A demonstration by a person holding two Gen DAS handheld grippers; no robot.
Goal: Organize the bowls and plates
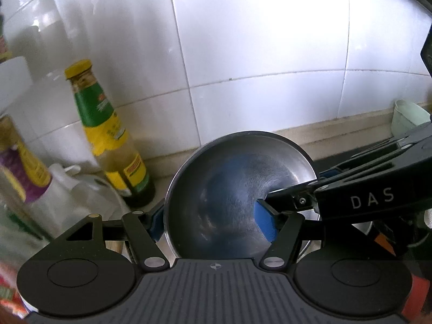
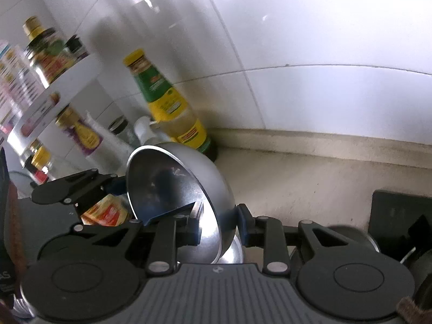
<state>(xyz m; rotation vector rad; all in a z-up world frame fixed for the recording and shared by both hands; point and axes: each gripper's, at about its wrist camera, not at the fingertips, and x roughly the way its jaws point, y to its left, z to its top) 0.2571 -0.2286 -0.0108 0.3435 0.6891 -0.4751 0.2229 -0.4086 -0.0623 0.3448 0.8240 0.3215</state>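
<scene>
A stainless steel bowl (image 1: 232,189) is held up above the counter, tilted with its hollow facing the left wrist camera. My left gripper (image 1: 213,226) has one blue pad outside the bowl's left wall and one inside it, shut on the rim. My right gripper (image 2: 220,225) comes in from the right and is shut on the opposite rim of the same bowl (image 2: 178,186), one pad inside, one outside. The right gripper's black body also shows in the left wrist view (image 1: 351,197). Another steel dish (image 2: 233,253) sits just below the bowl.
A tall green-and-yellow sauce bottle (image 1: 108,135) stands against the white tiled wall, left of the bowl. More bottles and jars crowd a white shelf (image 2: 54,91) at far left. A pale green cup (image 1: 407,118) sits at far right. A black stove edge (image 2: 391,216) lies right.
</scene>
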